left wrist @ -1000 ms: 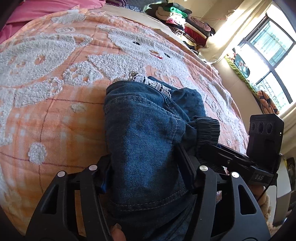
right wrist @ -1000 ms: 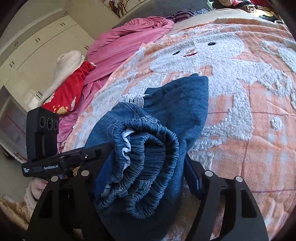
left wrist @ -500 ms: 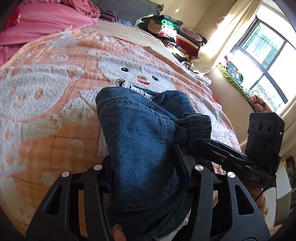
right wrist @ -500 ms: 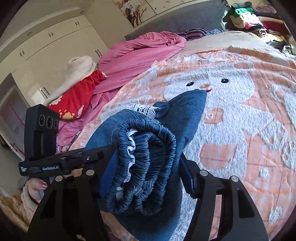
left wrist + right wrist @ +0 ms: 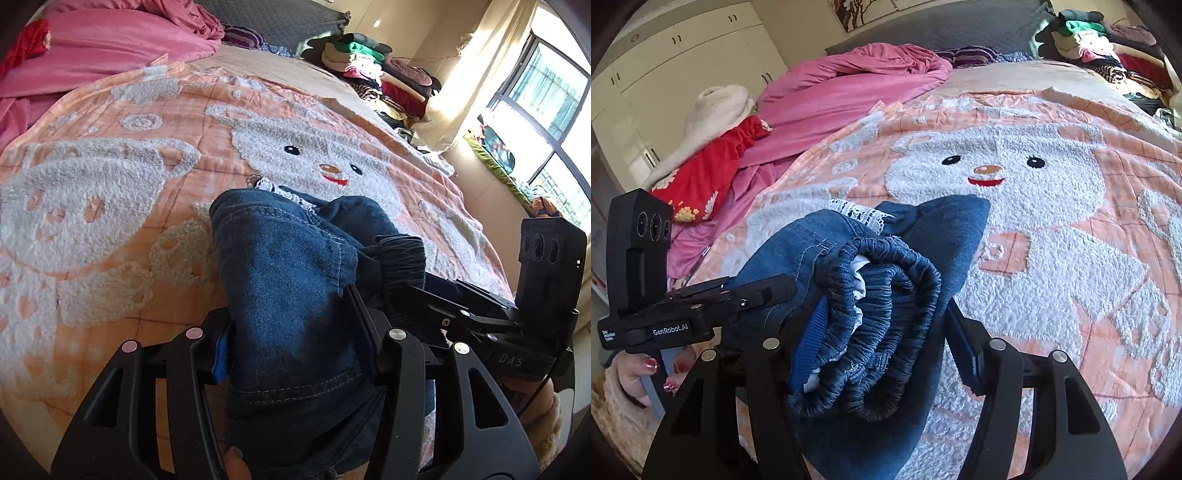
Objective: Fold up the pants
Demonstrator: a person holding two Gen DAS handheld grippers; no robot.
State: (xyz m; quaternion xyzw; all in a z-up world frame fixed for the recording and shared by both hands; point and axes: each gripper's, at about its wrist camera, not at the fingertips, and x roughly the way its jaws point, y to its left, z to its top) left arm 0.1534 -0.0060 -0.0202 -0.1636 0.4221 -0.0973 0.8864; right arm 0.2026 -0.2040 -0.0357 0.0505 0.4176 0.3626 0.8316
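The folded blue denim pants point(image 5: 288, 266) form a thick bundle with white lace trim at its far end, held up over the bed. My left gripper point(image 5: 295, 332) is shut on one side of the bundle, a pad pressing each flank. My right gripper point(image 5: 886, 343) is shut on the gathered elastic waistband point(image 5: 886, 295) at the bundle's other side. The denim point(image 5: 934, 229) bulges out between both pairs of fingers. Each wrist view shows the other gripper's body beside the bundle, with a hand on its handle.
An orange bedspread point(image 5: 110, 192) with a white fluffy bear pattern covers the bed below. Pink bedding point(image 5: 849, 92) and a red garment point(image 5: 701, 177) lie at the far left. A pile of clothes point(image 5: 376, 74) sits at the head, with a window point(image 5: 546, 110) beyond it.
Both grippers have risen with the pants bundle and tipped upward, so more of the bed and room shows. The bundle's far end has come off the bedspread.
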